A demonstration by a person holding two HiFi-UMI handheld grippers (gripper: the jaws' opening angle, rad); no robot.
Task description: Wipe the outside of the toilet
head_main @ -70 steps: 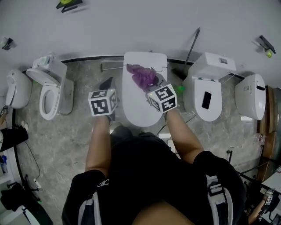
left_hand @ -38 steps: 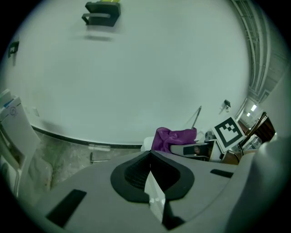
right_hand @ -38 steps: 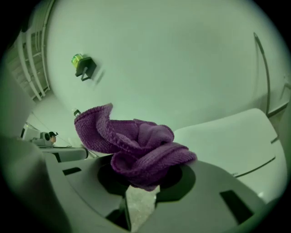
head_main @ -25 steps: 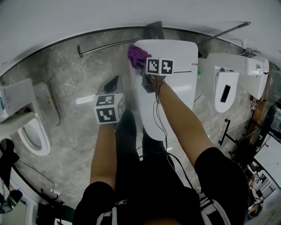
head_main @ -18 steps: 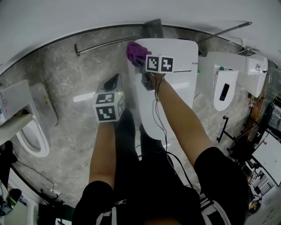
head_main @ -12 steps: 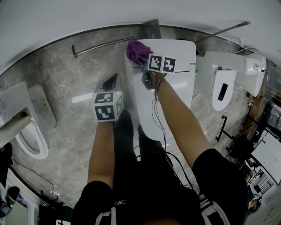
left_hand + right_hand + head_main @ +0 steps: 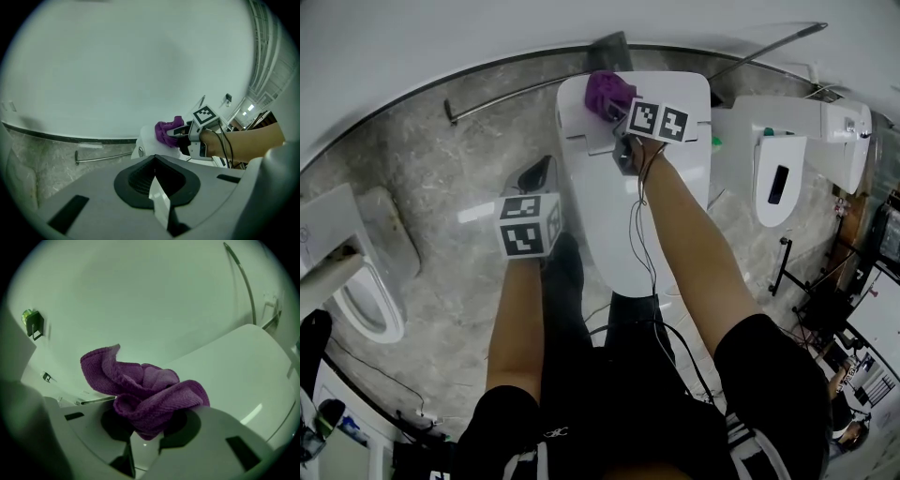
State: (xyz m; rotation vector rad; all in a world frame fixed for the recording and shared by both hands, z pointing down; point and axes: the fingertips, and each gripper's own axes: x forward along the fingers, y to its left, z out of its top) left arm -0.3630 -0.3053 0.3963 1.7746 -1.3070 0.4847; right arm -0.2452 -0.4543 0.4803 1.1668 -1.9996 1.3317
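Right gripper (image 7: 617, 112) is seen clamped on a purple cloth (image 7: 607, 91) at the rear top of the toilet (image 7: 642, 234). Left gripper (image 7: 538, 174) is held over the floor (image 7: 441, 187).

Left gripper view: jaws are together, nothing gripped.

Right gripper view: the cloth is bunched between the jaws.

Wiping is judged early; front and sides are left.

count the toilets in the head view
3. The middle toilet, lid shut, sits under the purple cloth; the right toilet stands beside it; the left toilet is cut off at the frame's edge. More may lie out of view.
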